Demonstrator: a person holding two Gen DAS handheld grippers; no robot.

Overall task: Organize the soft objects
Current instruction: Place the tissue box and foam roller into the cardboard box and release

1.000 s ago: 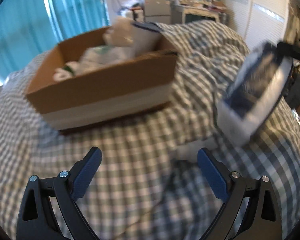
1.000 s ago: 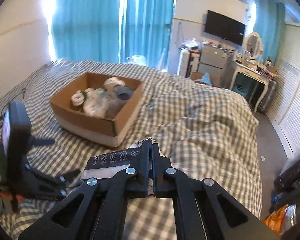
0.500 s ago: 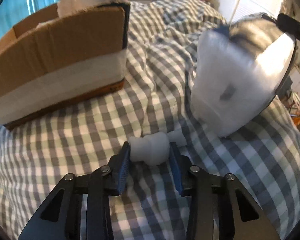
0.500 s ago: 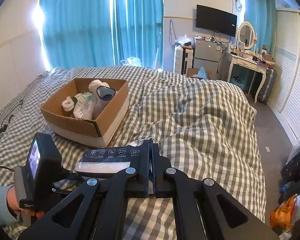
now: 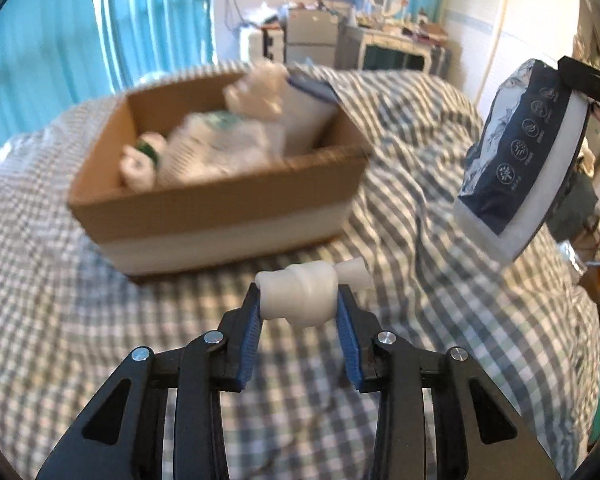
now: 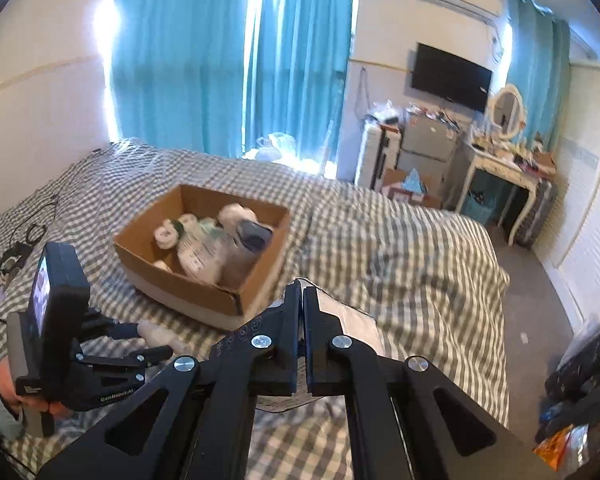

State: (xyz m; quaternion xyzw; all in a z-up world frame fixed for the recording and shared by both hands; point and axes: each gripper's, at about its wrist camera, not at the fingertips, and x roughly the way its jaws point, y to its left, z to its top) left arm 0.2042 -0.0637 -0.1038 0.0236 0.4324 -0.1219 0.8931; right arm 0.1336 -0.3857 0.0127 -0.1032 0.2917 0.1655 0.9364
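White roll point(image 5: 298, 294) in left claw point(image 5: 298, 312); right claw point(image 6: 302, 312) pinches pkg point(image 5: 516, 164), box point(image 5: 220, 200) contents blurred.

Cardboard box point(image 6: 204, 284) sits on the bed point(image 6: 400, 248), packages point(image 6: 204, 248) inside.

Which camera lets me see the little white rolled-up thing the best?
The left wrist view. The white rolled-up thing sits right in the middle there, squeezed between the left tongs, with the cardboard box behind. In the right wrist view only a small pale bit peeks out past those tongs.
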